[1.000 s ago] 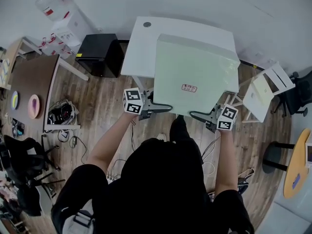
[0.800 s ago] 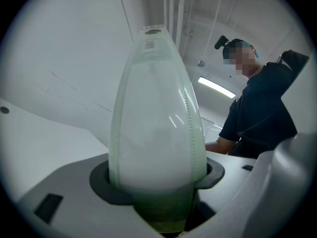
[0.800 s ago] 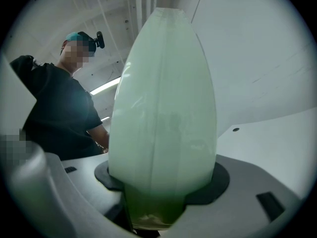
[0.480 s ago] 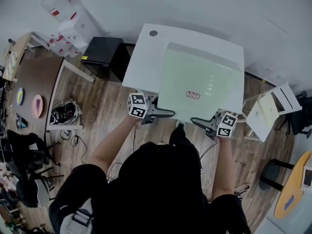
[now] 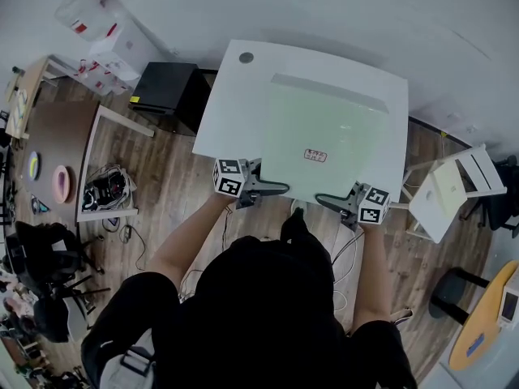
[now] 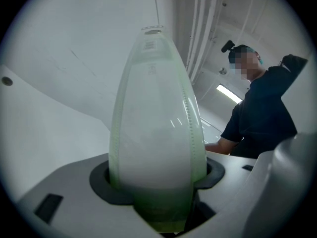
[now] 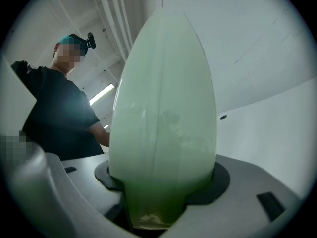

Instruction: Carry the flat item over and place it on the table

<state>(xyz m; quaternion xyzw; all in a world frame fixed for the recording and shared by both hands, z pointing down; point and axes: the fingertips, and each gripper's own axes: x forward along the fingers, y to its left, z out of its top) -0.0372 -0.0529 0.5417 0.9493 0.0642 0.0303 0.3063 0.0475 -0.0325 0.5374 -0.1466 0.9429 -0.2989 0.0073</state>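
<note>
The flat item [image 5: 324, 140] is a large pale green panel with a small red label, held level over the white table [image 5: 231, 96] and covering most of its right part. I cannot tell whether it touches the table. My left gripper [image 5: 272, 186] is shut on its near left edge and my right gripper [image 5: 328, 198] on its near right edge. In the left gripper view the panel [image 6: 156, 133] runs edge-on out of the jaws of the left gripper [image 6: 156, 185]. The right gripper view shows the same panel [image 7: 163, 108] clamped by the right gripper [image 7: 161, 182].
A black cabinet [image 5: 166, 96] stands left of the table and a white chair [image 5: 450, 193] at its right. A brown desk [image 5: 57, 152] with cables [image 5: 105, 189] is at the far left. A white wall rises behind the table.
Both grippers have carried the panel away from me and lower. It now lies over the table top instead of hanging above its near edge.
</note>
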